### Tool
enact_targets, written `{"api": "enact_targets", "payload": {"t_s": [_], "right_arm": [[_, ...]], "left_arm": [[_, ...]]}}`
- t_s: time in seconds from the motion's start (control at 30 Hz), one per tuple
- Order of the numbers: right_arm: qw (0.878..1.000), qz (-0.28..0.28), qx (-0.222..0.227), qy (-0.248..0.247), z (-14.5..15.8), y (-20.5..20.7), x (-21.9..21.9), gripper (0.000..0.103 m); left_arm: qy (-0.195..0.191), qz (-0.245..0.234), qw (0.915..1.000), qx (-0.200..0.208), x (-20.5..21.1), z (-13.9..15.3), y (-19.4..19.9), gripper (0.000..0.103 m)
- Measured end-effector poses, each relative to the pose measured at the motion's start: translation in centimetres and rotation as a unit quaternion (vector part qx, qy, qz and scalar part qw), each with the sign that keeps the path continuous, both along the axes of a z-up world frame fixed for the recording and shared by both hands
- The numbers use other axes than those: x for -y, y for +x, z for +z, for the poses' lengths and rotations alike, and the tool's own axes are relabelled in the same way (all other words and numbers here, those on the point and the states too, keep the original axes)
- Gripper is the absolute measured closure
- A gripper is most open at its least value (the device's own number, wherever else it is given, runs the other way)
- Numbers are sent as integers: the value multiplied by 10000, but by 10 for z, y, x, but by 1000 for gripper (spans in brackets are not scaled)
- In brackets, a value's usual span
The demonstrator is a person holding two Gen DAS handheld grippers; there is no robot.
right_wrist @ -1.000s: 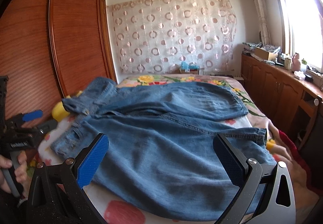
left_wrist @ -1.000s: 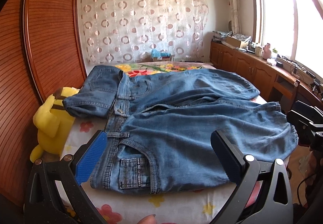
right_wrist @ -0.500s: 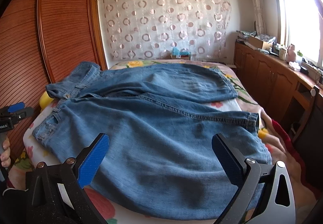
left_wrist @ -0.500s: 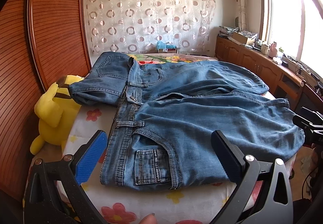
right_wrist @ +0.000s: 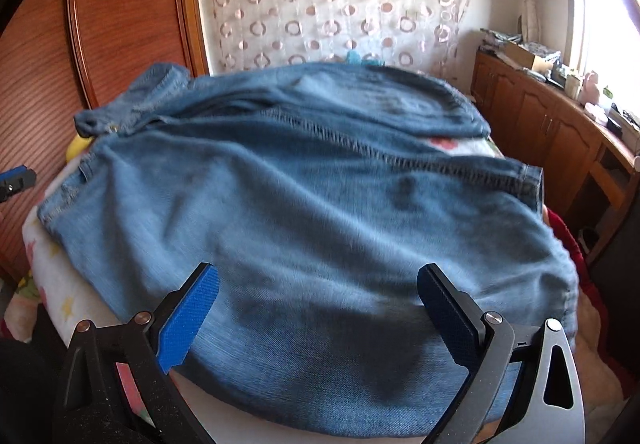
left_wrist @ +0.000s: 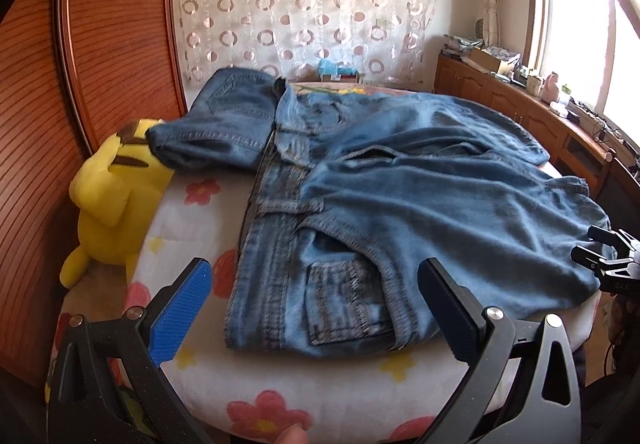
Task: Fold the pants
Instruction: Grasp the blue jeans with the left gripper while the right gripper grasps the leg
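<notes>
While still spread wide, left gripper (left_wrist: 316, 308) and right gripper (right_wrist: 318, 308) now nearer the jeans (left_wrist: 420, 204).

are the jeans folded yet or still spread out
Mostly spread: the jeans lie flat across the bed, both legs apart; only one waist corner is flipped over.

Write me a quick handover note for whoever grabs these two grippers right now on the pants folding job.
Left gripper: jaws open, holding nothing, pointed at the waistband corner by the back pocket.
Right gripper: jaws open, holding nothing, over the near leg.
Jeans lie spread across the flowered bed, waistband toward the yellow plush toy, one waist flap turned back beside it.
Done: pants laid out; no neat fold visible yet.
Left: grasp the near edge at waist and leg, fold over, then fold down to size.
</notes>
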State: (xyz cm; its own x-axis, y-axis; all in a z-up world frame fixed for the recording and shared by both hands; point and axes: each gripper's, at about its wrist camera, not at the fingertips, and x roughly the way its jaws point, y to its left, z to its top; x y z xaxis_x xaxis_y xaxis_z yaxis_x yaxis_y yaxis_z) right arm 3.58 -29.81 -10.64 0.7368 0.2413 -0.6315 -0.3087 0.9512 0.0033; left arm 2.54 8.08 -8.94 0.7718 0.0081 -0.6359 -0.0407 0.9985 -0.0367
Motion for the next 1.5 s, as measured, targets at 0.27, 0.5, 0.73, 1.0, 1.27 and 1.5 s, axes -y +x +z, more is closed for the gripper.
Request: {"api": "enact_targets", "payload": {"t_s": [0.27, 0.5, 0.73, 1.0, 1.27, 1.5], "right_arm": [[9997, 16, -20, -254, 9, -16, 0, 4], [9998, 8, 114, -191, 13, -40, 3, 3], [9996, -8, 257, -117, 5, -57, 9, 3], [9996, -7, 254, -98, 0, -42, 7, 3], [9997, 10, 214, -100, 2, -30, 3, 3], [9998, -137, 129, 19, 12, -25, 22, 5]], "left_arm": [[-296, 381, 9988, -44, -35, -24, -14, 0], [-536, 322, 9979, -165, -47, -42, -17, 9], [-606, 156, 9977, -256, -42, -54, -18, 30], [-624, -57, 9978, -200, -36, -49, -17, 72], [-565, -290, 9976, 288, -26, -9, -21, 82], [-472, -529, 9955, 629, -13, 22, -9, 82]]}}
